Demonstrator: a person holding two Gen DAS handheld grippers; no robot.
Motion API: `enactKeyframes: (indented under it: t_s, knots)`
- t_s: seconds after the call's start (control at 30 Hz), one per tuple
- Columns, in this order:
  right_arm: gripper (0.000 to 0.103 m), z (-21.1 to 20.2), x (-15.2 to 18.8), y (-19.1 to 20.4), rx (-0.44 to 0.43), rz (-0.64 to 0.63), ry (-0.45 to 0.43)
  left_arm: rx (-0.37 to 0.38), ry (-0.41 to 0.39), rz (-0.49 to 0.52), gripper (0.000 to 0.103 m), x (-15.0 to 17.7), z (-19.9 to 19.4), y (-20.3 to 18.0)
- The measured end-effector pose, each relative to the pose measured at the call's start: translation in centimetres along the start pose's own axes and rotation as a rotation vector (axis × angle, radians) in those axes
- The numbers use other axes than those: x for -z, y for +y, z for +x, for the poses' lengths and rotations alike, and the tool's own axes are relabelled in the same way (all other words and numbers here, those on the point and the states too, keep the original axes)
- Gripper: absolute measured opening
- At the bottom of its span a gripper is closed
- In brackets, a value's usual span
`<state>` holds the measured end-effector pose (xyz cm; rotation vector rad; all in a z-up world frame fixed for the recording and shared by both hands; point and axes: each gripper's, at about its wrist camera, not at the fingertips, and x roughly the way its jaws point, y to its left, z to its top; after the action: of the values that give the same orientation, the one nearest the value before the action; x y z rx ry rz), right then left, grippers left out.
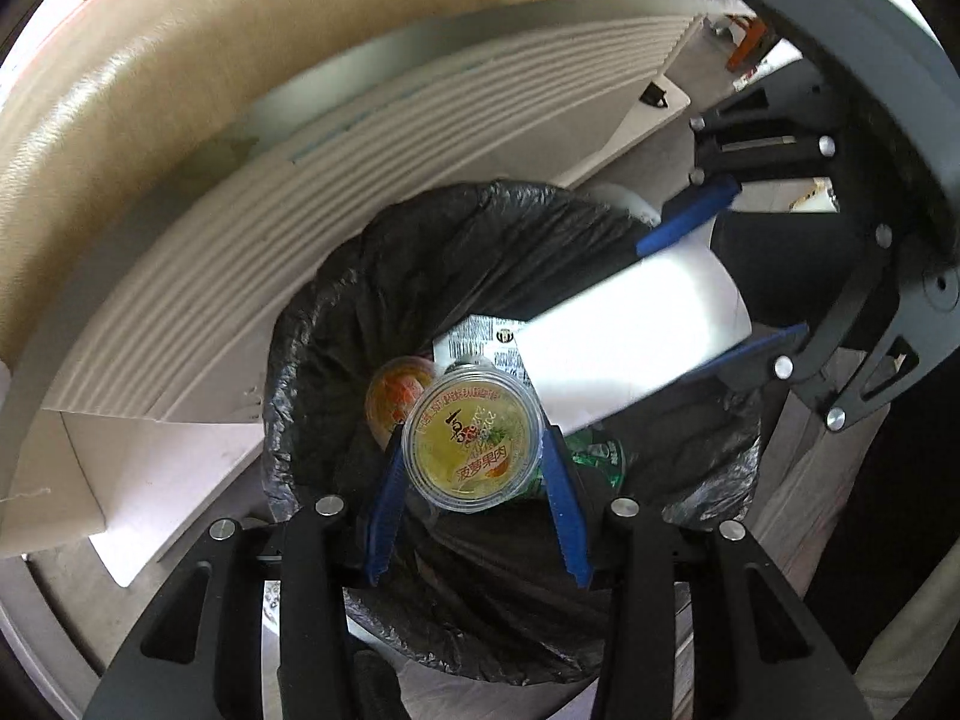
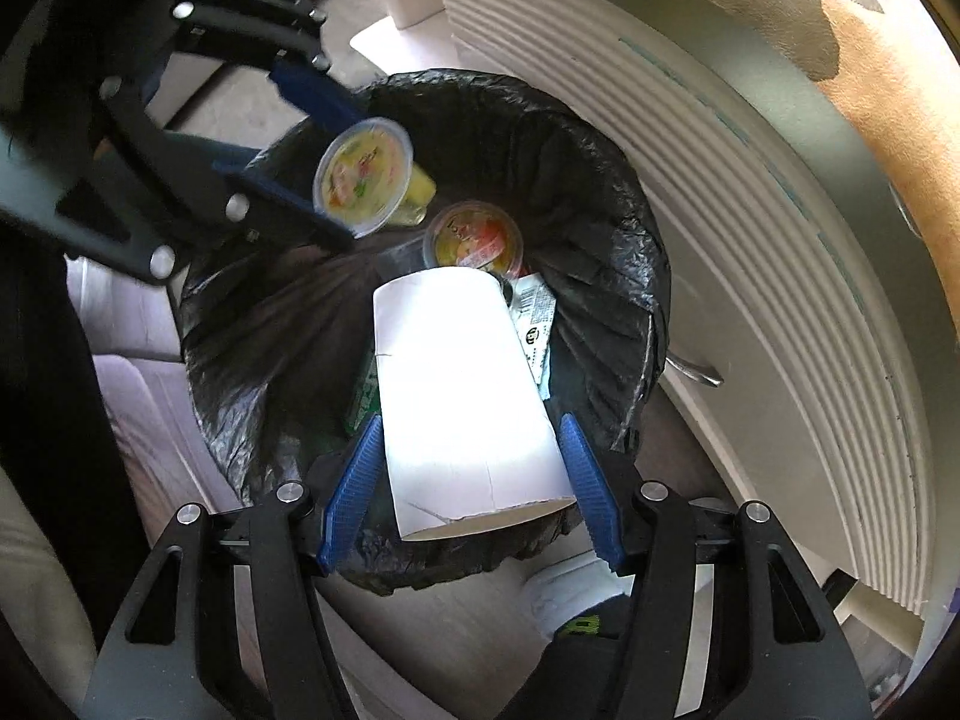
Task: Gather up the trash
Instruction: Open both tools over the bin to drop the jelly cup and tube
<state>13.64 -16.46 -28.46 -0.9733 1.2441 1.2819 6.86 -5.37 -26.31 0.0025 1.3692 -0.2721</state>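
Your left gripper (image 1: 474, 456) clamps a sealed yellow fruit cup (image 1: 471, 441) over the black-lined bin (image 1: 336, 324); your right gripper (image 2: 471, 450) clamps a white paper cup (image 2: 462, 396). Only its view shows the cup's torn rim.

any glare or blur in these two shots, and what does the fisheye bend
Left wrist view: the paper cup is blown out white and blurred; the jelly cup is sharp, its label readable. Right wrist view: the paper cup glares white, and the left gripper is smeared. Both views: the ribbed panel bows into an arc.
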Motion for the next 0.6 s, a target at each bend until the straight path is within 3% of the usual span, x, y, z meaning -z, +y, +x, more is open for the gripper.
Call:
enactKeyframes:
  t_s: [0.1,0.23,0.6]
  knots:
    - [0.061,0.1,-0.5,0.0,0.02,-0.034,0.012,-0.015,0.018,0.051,0.047,0.0,0.3,-0.9]
    - [0.063,0.4,-1.0,0.2,0.048,-0.056,0.039,-0.022,-0.017,0.074,0.064,-0.7,-0.6,-1.6]
    - [0.063,-3.7,-2.8,-1.8,0.058,0.022,-0.065,-0.053,-0.087,0.051,0.064,-1.1,-4.0,-0.3]
